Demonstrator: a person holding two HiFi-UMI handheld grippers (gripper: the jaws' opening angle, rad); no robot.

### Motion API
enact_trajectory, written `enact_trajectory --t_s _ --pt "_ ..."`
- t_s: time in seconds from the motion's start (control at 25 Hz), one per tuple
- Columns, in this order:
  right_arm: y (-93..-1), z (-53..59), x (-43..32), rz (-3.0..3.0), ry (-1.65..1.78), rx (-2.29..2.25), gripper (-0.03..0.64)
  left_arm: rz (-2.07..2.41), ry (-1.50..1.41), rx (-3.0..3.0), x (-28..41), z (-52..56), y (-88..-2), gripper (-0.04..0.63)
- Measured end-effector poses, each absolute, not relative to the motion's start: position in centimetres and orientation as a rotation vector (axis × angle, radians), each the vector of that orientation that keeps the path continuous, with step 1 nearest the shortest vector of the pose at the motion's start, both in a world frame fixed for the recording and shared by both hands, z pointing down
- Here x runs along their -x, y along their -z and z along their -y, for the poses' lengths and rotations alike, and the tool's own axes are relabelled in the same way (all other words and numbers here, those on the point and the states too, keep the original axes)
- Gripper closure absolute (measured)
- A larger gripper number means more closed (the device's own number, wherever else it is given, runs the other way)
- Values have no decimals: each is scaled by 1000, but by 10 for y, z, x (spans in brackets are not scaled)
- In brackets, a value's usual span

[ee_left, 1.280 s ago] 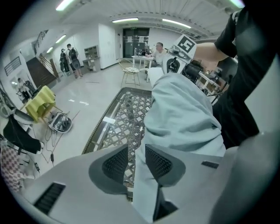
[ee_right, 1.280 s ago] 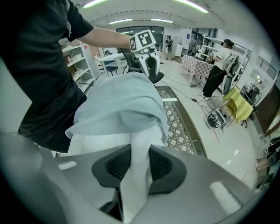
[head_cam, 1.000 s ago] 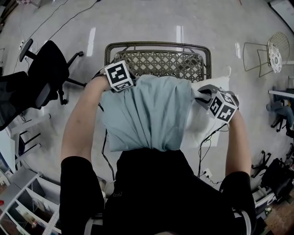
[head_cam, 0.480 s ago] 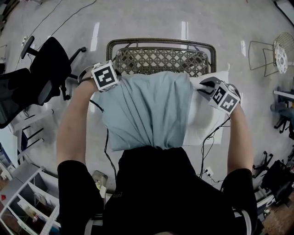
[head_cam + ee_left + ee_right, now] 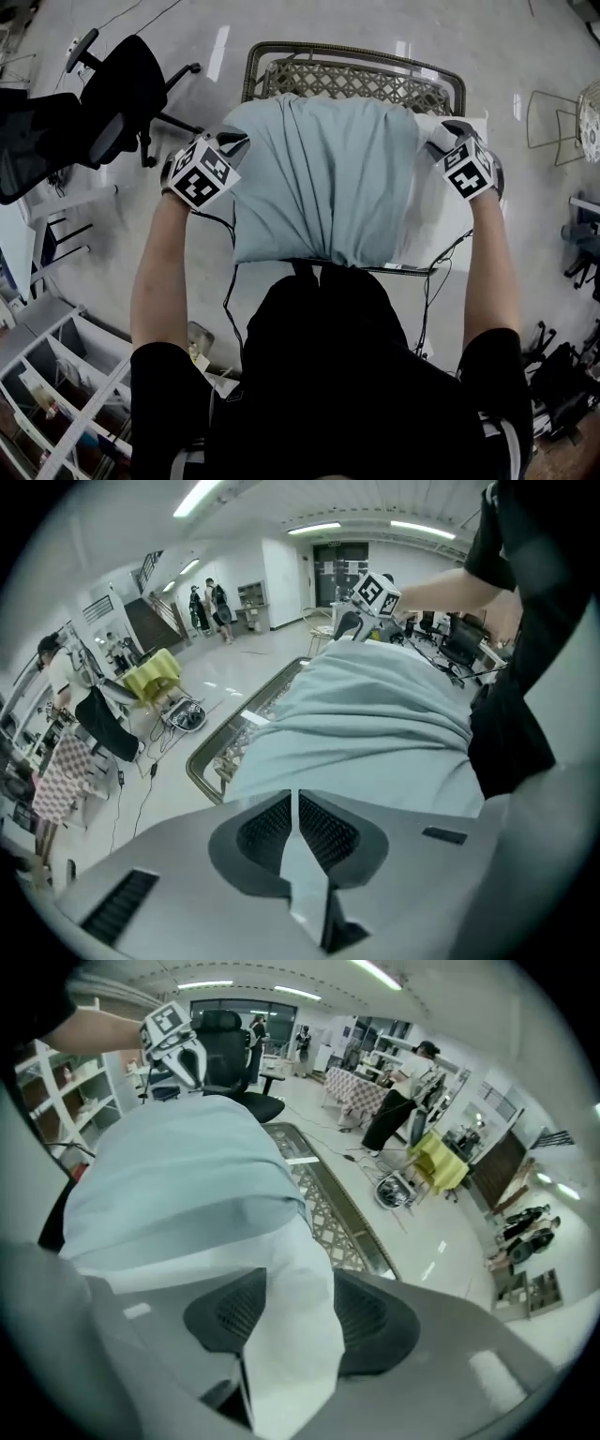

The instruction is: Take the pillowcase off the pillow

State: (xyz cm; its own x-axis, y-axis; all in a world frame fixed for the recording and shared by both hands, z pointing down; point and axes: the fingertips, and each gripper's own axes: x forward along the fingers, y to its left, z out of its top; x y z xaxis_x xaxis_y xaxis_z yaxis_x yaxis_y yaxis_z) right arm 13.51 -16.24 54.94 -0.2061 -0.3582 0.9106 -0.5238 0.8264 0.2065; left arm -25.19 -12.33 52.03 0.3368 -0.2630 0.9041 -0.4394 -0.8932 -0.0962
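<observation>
Looking down from the head view, I see the pillow [image 5: 427, 217] held up across the person's front, over a metal-framed bench with a woven lattice top [image 5: 361, 81]. The pale blue pillowcase [image 5: 323, 178] covers most of it; only a strip of bare white pillow shows along the right side, where the case ends.

The left gripper [image 5: 234, 141] sits at the left upper corner of the pillowcase. In the left gripper view its jaws are all but together, pinching a thin fold of the blue cloth (they have just eased a hair, though the fold stays caught between the pads).

The right gripper [image 5: 441, 133] is at the opposite corner, on the bare white end. In the right gripper view a thick wad of the white pillow fills the gap and touches both pads; these jaws have just been opening and stand well apart around it.

A black office chair [image 5: 112, 94] stands on the floor off to the left, well clear of the bench.
</observation>
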Motion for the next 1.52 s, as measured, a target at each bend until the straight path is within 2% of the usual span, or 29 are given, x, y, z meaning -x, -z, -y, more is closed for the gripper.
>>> enact_trajectory --t_s 0.36,0.64,0.76,0.92,1.0,1.04,1.08,1.12,1.24,1.52 --pt "-528 7 -100 1826 -126 -849 381 784 -1361 -2499 267 -33 -523 502" --pt "-556 -110 -81 1803 -206 -866 380 844 -1284 -2428 286 -134 -560 417" --pt "-569 -127 -80 1782 -183 -833 313 859 -1328 -2366 297 -155 -585 374" --pt "-597 -138 -77 1728 -83 -697 224 863 -1458 -2276 307 -165 -619 370" --pt "-611 -138 -83 1655 20 -649 209 858 -1475 -2253 305 -166 -628 399" --pt "-615 -135 -87 1617 81 -647 209 858 -1482 -2248 304 -166 -630 534" --pt "-617 -130 -90 1586 137 -659 218 855 -1502 -2244 303 -165 -631 577" --pt "-618 -126 -92 1568 175 -677 267 848 -1533 -2240 303 -166 -631 586" --pt "-617 -121 -96 1574 194 -725 352 832 -1612 -2224 313 -169 -632 588" --pt "-602 -123 -107 1627 149 -732 385 849 -1650 -2196 360 -179 -621 589"
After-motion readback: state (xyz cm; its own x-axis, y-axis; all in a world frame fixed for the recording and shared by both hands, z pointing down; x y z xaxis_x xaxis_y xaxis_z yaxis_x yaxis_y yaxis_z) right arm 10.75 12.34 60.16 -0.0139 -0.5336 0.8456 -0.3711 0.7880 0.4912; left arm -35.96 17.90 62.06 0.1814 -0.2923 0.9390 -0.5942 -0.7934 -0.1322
